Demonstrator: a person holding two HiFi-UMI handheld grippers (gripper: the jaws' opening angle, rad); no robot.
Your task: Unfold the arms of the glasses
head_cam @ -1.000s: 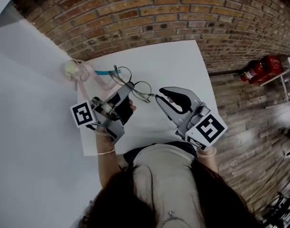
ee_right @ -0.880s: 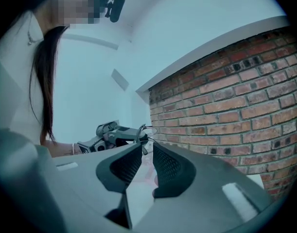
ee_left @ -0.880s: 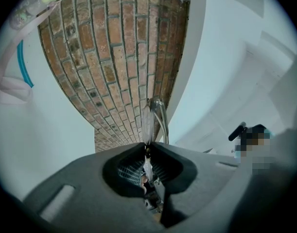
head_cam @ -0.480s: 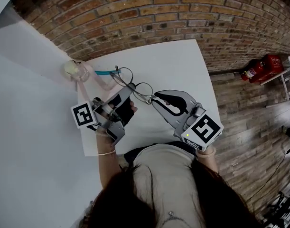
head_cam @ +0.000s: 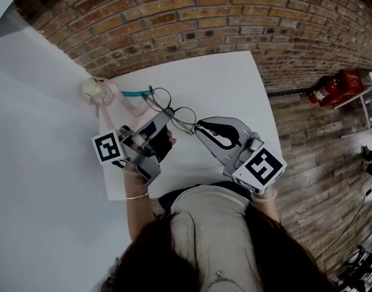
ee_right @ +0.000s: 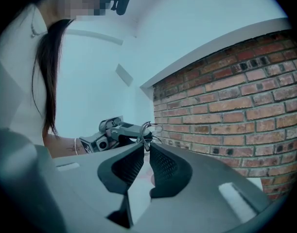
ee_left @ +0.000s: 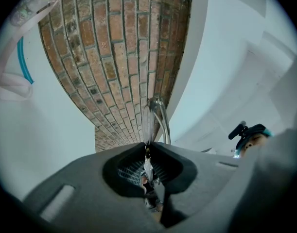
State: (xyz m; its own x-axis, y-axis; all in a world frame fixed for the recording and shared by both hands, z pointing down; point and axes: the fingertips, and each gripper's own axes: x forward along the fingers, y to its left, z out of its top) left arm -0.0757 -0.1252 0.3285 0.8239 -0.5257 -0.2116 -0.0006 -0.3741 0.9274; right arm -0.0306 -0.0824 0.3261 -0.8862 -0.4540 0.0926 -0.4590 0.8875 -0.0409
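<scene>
My left gripper (head_cam: 163, 119) has its jaws clenched on the glasses (head_cam: 183, 115) over the white table (head_cam: 228, 84). My right gripper (head_cam: 198, 125) has its jaws pinching an arm tip.

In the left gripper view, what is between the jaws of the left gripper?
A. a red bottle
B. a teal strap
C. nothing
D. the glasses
D: the left gripper is shut on the thin frame of the glasses, and the lenses stand up just above its jaws.
</scene>
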